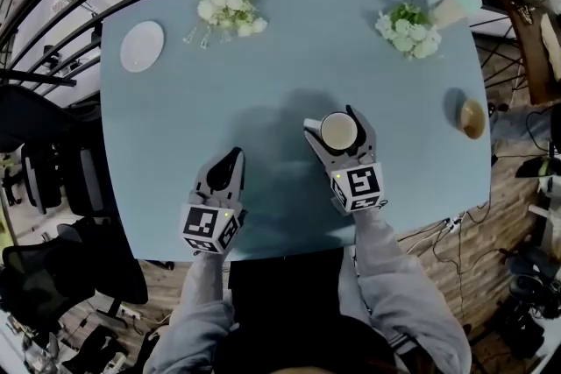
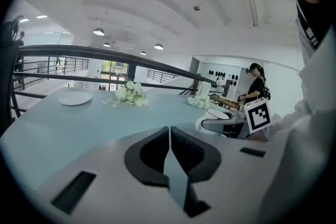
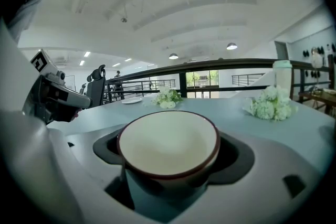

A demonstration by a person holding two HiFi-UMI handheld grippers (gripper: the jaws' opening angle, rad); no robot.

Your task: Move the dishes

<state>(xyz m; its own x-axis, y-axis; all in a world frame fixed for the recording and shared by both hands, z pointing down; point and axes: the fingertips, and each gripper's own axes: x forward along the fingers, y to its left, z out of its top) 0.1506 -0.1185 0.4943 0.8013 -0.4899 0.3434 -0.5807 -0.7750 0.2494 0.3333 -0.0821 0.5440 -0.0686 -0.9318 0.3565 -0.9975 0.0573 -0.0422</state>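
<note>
Well ahead of your left claw (image 1: 231,155) and off to its left, a white plate (image 1: 141,45) lies near the far edge of the blue worktop (image 1: 175,127); a spray of white flowers (image 1: 230,9) lies straight ahead of that claw, well apart from it; the left claw is clenched, jaws together on nothing, over the worktop's near side; beside it, your right claw (image 1: 333,120) is grasping a cream bowl (image 1: 338,132), mouth up, one jaw on each side; a second flower bunch (image 1: 408,31) and a pale cup (image 1: 456,4) stand far ahead and rightward of it; a brown bowl (image 1: 472,118) sits well off to its right.
</note>
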